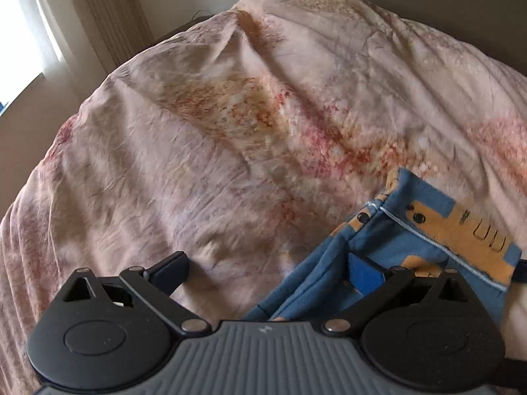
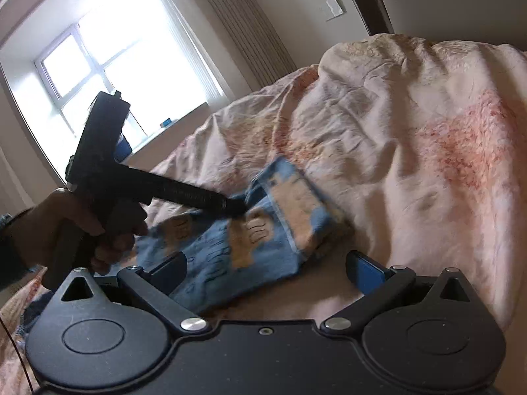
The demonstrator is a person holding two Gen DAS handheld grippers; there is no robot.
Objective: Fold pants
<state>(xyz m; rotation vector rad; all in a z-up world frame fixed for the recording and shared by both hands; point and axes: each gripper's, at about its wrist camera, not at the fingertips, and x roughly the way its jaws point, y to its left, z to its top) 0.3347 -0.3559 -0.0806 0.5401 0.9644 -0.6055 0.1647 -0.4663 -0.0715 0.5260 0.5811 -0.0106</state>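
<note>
The pants (image 2: 263,227), blue with orange-tan printed figures, lie on a rumpled pink bedspread (image 2: 428,125) as a compact bundle. In the right wrist view the bundle sits at centre frame, its lighter top panel toward 1 o'clock.

The left gripper (image 1: 266,271) has its jaws spread wide with nothing pinched. In its own view the pants occupy the 4 o'clock sector; the right-side finger (image 1: 364,271) overlaps the blue cloth, and whether it touches cannot be told. The left-side finger (image 1: 171,270) is above bare bedspread. In the right wrist view this tool enters from 9 o'clock, held by a hand (image 2: 82,227), its tip at the bundle's near-left edge.

The right gripper (image 2: 266,271) also has its jaws spread, gripping nothing. The bundle's near edge lies between its fingers, toward the left one.

A window (image 2: 108,52) is at 10 o'clock in the right wrist view.
</note>
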